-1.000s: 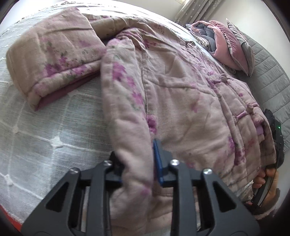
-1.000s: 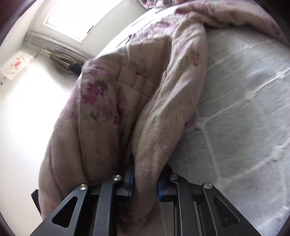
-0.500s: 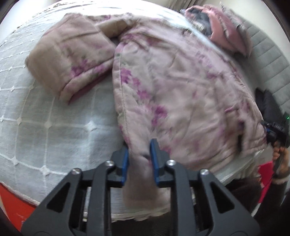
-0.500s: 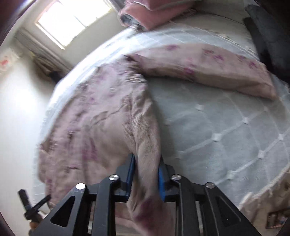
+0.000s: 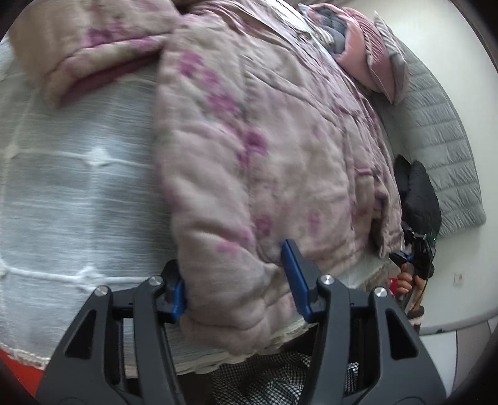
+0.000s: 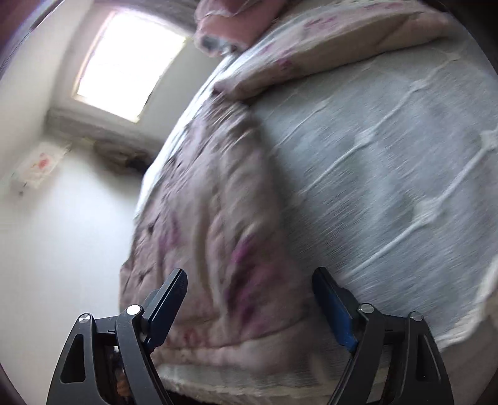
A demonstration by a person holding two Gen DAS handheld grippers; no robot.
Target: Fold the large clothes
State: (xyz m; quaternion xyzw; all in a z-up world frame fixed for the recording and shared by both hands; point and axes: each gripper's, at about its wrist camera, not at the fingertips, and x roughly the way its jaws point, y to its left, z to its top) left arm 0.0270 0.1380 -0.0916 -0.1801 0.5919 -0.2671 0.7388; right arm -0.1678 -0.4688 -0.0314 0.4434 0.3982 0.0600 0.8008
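Observation:
A padded pink floral jacket [image 5: 280, 140] lies spread on the bed, one sleeve [image 5: 93, 40] folded out to the upper left. My left gripper [image 5: 236, 280] is at its near hem with jaws opening; the hem lies between the pads, no longer pinched. In the right wrist view, blurred by motion, the jacket [image 6: 218, 233] runs up the left side of the bed with its other sleeve [image 6: 326, 46] at the top. My right gripper [image 6: 250, 277] has jaws opening wide over the hem, pads clear of the cloth. A hand holds the right gripper [image 5: 417, 249] at the far right.
A grey-white quilted bedspread [image 5: 77, 187] [image 6: 389, 171] covers the bed. Pink pillows [image 5: 367, 56] [image 6: 230, 21] lie at its far end beside a grey padded headboard [image 5: 442, 124]. A black bundle [image 5: 420, 193] sits by the jacket's right edge. A bright window [image 6: 130, 62] is behind.
Both grippers were shut on the jacket's hem and have let go; their jaws now stand apart. The lifted hem has dropped flat on the bed. The right gripper swung sideways.

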